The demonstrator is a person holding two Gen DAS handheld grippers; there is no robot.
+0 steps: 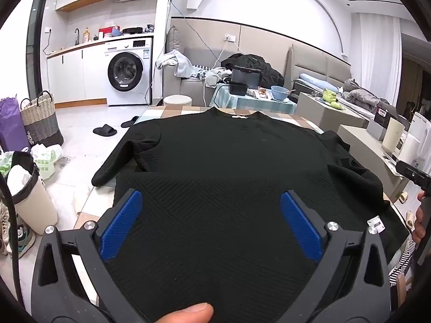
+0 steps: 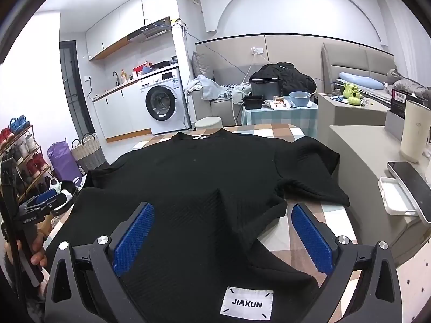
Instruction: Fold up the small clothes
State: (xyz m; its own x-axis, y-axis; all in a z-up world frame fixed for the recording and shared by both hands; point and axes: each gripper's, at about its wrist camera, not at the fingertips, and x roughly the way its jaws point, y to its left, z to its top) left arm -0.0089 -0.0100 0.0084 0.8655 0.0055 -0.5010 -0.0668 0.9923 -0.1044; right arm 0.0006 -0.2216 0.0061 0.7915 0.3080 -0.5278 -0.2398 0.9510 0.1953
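A black ribbed sweater (image 1: pixel 229 156) lies spread on a checked table, collar at the far end, sleeves out to both sides. It also shows in the right wrist view (image 2: pixel 188 177), with a white JIAXUN label (image 2: pixel 247 304) at the near hem. My left gripper (image 1: pixel 210 202) is open, its blue pads (image 1: pixel 121 223) over the near left hem. My right gripper (image 2: pixel 223 212) is open, its blue pads (image 2: pixel 312 237) over the near right hem, where the cloth is bunched. Neither holds the cloth.
The checked table (image 2: pixel 293 231) shows bare at the near right. A phone and white tray (image 2: pixel 404 191) lie on a counter to the right. A small table with a blue bowl (image 2: pixel 300 98) stands behind. A bin (image 1: pixel 29 196) and baskets stand on the floor at left.
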